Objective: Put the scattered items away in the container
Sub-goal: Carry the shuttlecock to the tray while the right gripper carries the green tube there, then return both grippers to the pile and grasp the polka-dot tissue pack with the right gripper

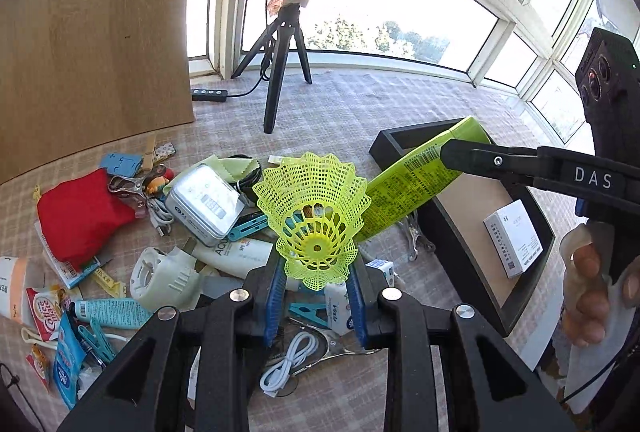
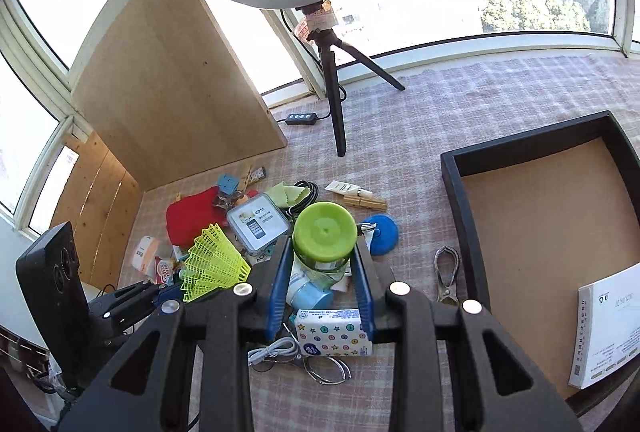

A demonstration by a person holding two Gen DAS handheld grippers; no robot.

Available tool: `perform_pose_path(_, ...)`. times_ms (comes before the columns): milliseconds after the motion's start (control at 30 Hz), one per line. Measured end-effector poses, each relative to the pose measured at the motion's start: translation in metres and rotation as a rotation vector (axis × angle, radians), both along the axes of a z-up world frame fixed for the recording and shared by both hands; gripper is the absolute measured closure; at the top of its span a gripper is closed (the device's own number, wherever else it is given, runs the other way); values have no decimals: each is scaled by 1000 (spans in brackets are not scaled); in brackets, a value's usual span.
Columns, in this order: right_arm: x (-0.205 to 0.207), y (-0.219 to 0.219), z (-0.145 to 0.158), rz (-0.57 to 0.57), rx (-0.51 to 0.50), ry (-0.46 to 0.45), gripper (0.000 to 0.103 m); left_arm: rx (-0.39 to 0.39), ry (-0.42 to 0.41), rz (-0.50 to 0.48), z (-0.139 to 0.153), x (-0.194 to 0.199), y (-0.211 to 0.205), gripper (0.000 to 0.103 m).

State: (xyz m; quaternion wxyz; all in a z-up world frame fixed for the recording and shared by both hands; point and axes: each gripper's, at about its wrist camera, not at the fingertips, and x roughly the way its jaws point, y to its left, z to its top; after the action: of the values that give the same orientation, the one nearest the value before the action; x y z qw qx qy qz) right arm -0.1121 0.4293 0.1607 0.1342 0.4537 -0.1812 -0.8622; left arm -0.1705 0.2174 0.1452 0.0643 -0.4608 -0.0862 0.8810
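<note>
Currently both claws are loaded. Left gripper (image 1: 316, 280) is clamped on a yellow plastic shuttlecock (image 1: 314, 216), blue pads pinching its lower skirt, open mesh skirt facing away from the camera. It sits above the clutter pile, not touching the table. From the right wrist view the same shuttlecock (image 2: 214, 264) shows at the left, held off the cloth.

Right gripper (image 2: 322, 272) is closed on a green tube (image 2: 324, 236), pads on either side just below the round green cap, cap end pointing forward. In the left view the tube (image 1: 416, 180) runs diagonally, its far end over the near-left corner of the container (image 1: 472, 236).

Container is a black-walled tray with a brown floor (image 2: 460, 192), right of the pile. A white box (image 1: 514, 238) already lies inside it, near the right wall.

Pile left on the checked tablecloth (image 2: 420, 120): red pouch (image 1: 80, 220), silver tin (image 1: 204, 204), white sunscreen tube (image 1: 232, 252), white USB cable (image 1: 288, 360), star-print tissue pack (image 2: 332, 332), blue round disc (image 2: 382, 234), metal clip (image 2: 448, 272), wooden clothespin (image 2: 366, 202).

Ring light on a tripod (image 2: 332, 88) stands behind the pile; wooden board (image 2: 168, 92) leans at the back left.
</note>
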Motion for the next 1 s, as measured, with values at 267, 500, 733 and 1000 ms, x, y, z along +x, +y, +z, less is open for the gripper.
perform_pose_path(267,11,103,22,-212,41,51,74,4,38,-144,17,-40,81,77)
perform_pose_path(500,18,184,20,-365,106,32,74,25,43,-265,22,-73,167,69)
perform_pose_path(733,26,212,18,-429,202,25,49,-12,83,-303,28,-76,213,31)
perform_pose_path(1000,15,189,13,-333,185,19,49,-22,66,-222,25,-75,182,33)
